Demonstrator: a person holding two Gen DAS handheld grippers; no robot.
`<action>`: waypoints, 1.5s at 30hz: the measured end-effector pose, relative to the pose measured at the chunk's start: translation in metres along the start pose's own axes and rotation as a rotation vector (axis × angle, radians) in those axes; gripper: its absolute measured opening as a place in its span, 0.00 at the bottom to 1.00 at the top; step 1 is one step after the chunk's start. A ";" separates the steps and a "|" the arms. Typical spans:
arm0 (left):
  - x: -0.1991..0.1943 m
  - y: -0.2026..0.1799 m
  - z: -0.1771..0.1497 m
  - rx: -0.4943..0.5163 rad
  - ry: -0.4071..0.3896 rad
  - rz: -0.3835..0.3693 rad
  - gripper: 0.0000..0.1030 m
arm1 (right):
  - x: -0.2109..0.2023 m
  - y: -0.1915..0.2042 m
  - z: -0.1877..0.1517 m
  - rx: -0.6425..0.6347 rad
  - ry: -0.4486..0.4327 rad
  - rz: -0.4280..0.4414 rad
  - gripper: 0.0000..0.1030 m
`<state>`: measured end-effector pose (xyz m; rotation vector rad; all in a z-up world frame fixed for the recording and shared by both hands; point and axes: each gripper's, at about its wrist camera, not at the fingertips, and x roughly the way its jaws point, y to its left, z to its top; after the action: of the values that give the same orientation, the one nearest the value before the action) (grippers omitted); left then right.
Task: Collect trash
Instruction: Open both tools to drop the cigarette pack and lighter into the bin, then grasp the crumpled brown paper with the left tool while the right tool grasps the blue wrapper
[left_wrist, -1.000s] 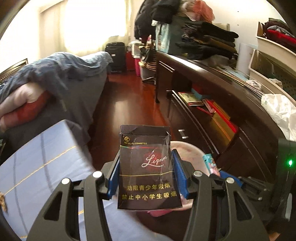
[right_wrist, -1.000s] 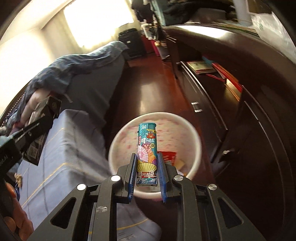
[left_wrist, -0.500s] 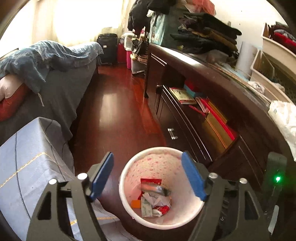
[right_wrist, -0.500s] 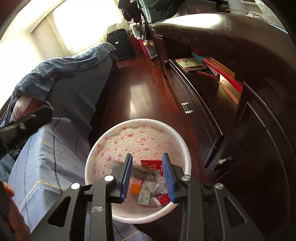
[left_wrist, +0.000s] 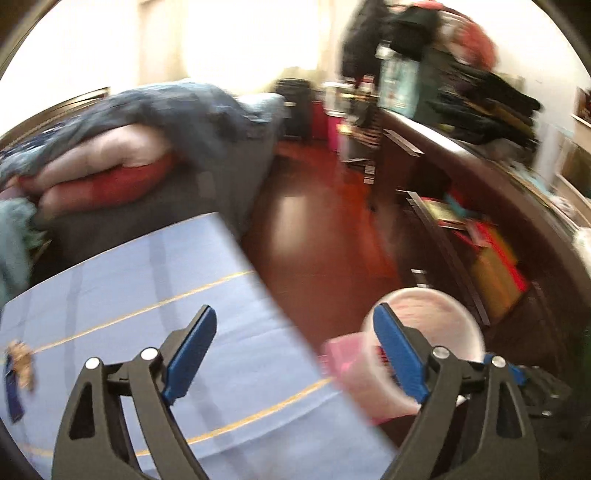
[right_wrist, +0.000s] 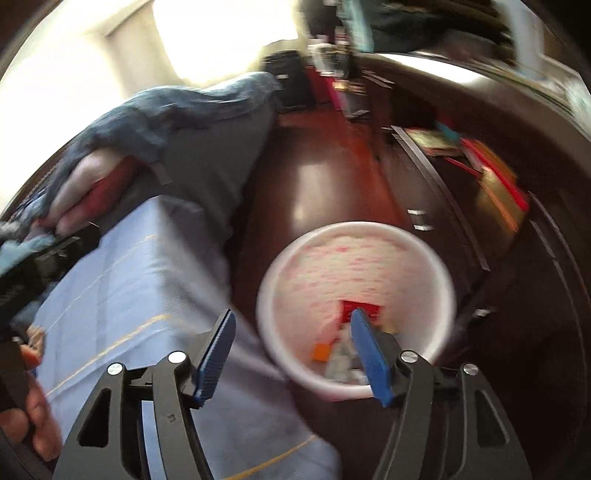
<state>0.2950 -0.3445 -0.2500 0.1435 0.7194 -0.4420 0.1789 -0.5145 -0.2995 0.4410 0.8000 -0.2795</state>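
Note:
A white bin with pink speckles (right_wrist: 291, 266) stands on the floor beside the bed; red, orange and white wrappers (right_wrist: 360, 308) lie in its bottom. It shows blurred at lower right in the left wrist view (left_wrist: 458, 314). My right gripper (right_wrist: 295, 354) is open and empty, over the bin's left rim. My left gripper (left_wrist: 295, 354) is open and empty, above the blue bed sheet (left_wrist: 129, 295), left of the bin. A small scrap (left_wrist: 20, 360) lies on the sheet at far left.
A dark wooden cabinet (right_wrist: 517, 258) with books on its shelf runs along the right. A bed with a grey blanket (left_wrist: 166, 118) and red pillow (left_wrist: 110, 184) fills the left. Reddish wood floor (left_wrist: 325, 229) lies between. Both views are motion-blurred.
Both grippers let go of their items (cigarette pack, lighter) into the bin and opened. Both have since swung left toward the bed, the right one opening wider.

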 end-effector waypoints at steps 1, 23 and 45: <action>-0.007 0.019 -0.005 -0.030 0.001 0.039 0.87 | -0.001 0.014 -0.002 -0.026 0.005 0.023 0.66; -0.020 0.312 -0.052 -0.349 0.056 0.478 0.88 | -0.010 0.239 -0.058 -0.449 0.100 0.316 0.69; -0.093 0.386 -0.070 -0.472 -0.032 0.329 0.19 | 0.011 0.361 -0.091 -0.562 0.180 0.395 0.69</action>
<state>0.3602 0.0530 -0.2495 -0.1883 0.7350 0.0456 0.2743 -0.1560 -0.2645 0.0849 0.9061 0.3540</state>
